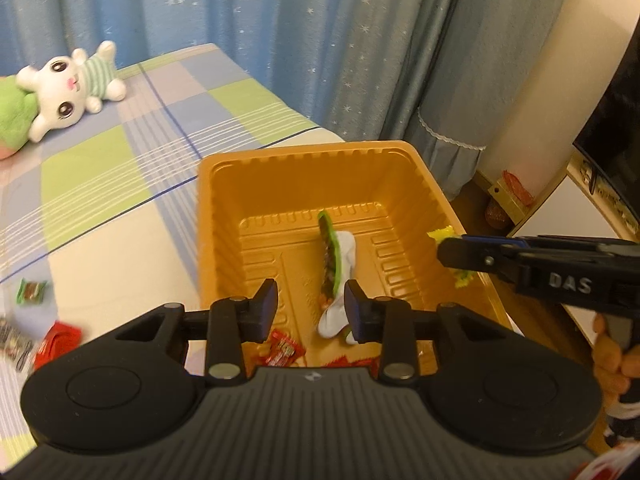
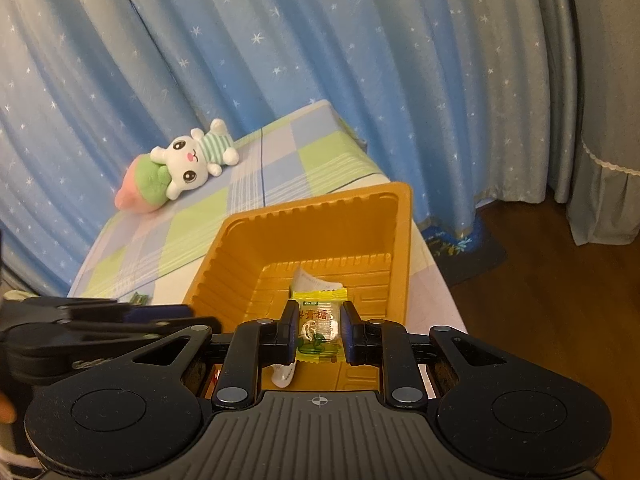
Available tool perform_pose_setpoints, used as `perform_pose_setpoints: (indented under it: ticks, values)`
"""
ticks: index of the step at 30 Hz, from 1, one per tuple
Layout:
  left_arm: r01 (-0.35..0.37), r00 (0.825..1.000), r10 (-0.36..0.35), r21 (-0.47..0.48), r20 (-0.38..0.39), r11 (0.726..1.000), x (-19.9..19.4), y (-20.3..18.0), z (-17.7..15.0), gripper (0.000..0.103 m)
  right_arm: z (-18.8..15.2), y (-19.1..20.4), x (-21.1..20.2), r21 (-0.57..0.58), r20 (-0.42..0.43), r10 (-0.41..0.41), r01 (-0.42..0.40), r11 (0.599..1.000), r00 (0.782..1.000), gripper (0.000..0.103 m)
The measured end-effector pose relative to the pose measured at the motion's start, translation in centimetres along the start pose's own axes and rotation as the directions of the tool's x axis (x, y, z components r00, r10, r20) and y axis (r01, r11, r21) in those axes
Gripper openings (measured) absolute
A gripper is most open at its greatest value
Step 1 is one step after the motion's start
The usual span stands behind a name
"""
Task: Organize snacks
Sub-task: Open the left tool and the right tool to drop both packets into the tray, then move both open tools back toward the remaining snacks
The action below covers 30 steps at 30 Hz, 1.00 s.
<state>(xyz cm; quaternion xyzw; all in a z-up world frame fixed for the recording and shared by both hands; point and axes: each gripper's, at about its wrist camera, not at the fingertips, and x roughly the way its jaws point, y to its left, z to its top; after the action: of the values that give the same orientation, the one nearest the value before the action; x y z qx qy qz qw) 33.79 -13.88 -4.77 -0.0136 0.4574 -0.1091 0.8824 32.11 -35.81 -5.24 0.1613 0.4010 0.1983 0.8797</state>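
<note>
An orange plastic tray (image 1: 224, 208) stands on the bed; it also shows in the right wrist view (image 2: 240, 256). My left gripper (image 1: 311, 308) is open above the tray's near end. A green and white snack packet (image 1: 334, 264) lies or falls in the tray just past its fingers, blurred. Red packets (image 1: 282, 350) lie at the tray's near end. My right gripper (image 2: 319, 330) is shut on a yellow candy packet (image 2: 318, 328) above the tray; it shows in the left wrist view (image 1: 452, 254) at the tray's right rim. A white packet (image 2: 314, 280) lies in the tray.
A checked bedsheet (image 1: 120, 160) covers the bed. A plush rabbit (image 1: 72, 88) lies at the far left. Loose snack packets (image 1: 32, 292) lie on the bed left of the tray. Blue star curtains hang behind. A wooden floor (image 2: 540, 320) and a white cabinet (image 1: 560, 216) are to the right.
</note>
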Motion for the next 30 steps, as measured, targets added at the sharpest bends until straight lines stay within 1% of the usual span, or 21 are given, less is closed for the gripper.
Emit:
perform_pose_setpoints:
  ticks: [9,12,14,15,16,17,18,19,23,25,27,30]
  values:
    - [-0.048,0.998,0.051,-0.063,0.045,0.997,-3.1,1.8,-1.1,0.035,0.3,0.8,1.7,-0.024,-0.018,0.004,-0.005,1.0,1.0,0.022]
    - [-0.07,0.996,0.075,-0.086,0.053,0.994,-3.9,2.4,-1.6,0.038,0.5,0.9,2.0,-0.028,-0.006,0.0,0.0,1.0,1.0,0.022]
    - [-0.081,0.995,0.087,-0.097,0.057,0.992,-4.4,2.6,-1.8,0.038,0.7,0.9,2.2,-0.017,-0.002,0.009,-0.009,1.0,1.0,0.023]
    - [-0.085,0.994,0.091,-0.102,0.059,0.991,-4.6,2.7,-1.9,0.039,0.8,0.8,2.2,-0.008,0.004,0.011,-0.011,1.0,1.0,0.025]
    - [-0.09,0.993,0.097,-0.107,0.061,0.99,-4.9,2.9,-2.1,0.04,0.9,0.8,2.1,-0.001,0.01,0.011,-0.011,1.0,1.0,0.035]
    - [-0.094,0.993,0.102,-0.111,0.063,0.989,-5.1,3.0,-2.2,0.041,1.0,0.8,1.9,0.004,0.017,0.011,-0.011,1.0,1.0,0.042]
    - [-0.099,0.992,0.107,-0.115,0.065,0.988,-5.3,3.1,-2.4,0.045,1.0,0.7,1.7,0.009,0.03,0.012,-0.013,1.0,0.999,0.054]
    - [-0.104,0.991,0.112,-0.118,0.067,0.988,-5.5,3.2,-2.5,0.046,0.9,0.7,1.4,0.012,0.046,0.016,-0.016,1.0,0.999,0.058]
    - [-0.113,0.99,0.123,-0.132,0.068,0.985,-6.2,3.4,-3.0,0.046,0.9,0.8,0.4,0.013,0.052,0.025,-0.026,1.0,0.998,0.059]
    - [-0.114,0.99,0.125,-0.137,0.071,0.984,-6.6,3.5,-3.3,0.05,0.7,0.9,-0.1,0.011,0.047,0.038,-0.038,0.999,0.998,0.059]
    - [-0.121,0.989,0.132,-0.142,0.074,0.982,-7.1,3.5,-3.7,0.052,0.2,1.1,-0.7,0.002,0.04,0.045,-0.045,0.999,0.998,0.059]
    - [-0.127,0.987,0.139,-0.147,0.075,0.981,-7.7,3.6,-4.4,0.053,-0.8,1.6,-1.4,-0.014,0.027,0.041,-0.041,0.999,0.999,0.06]
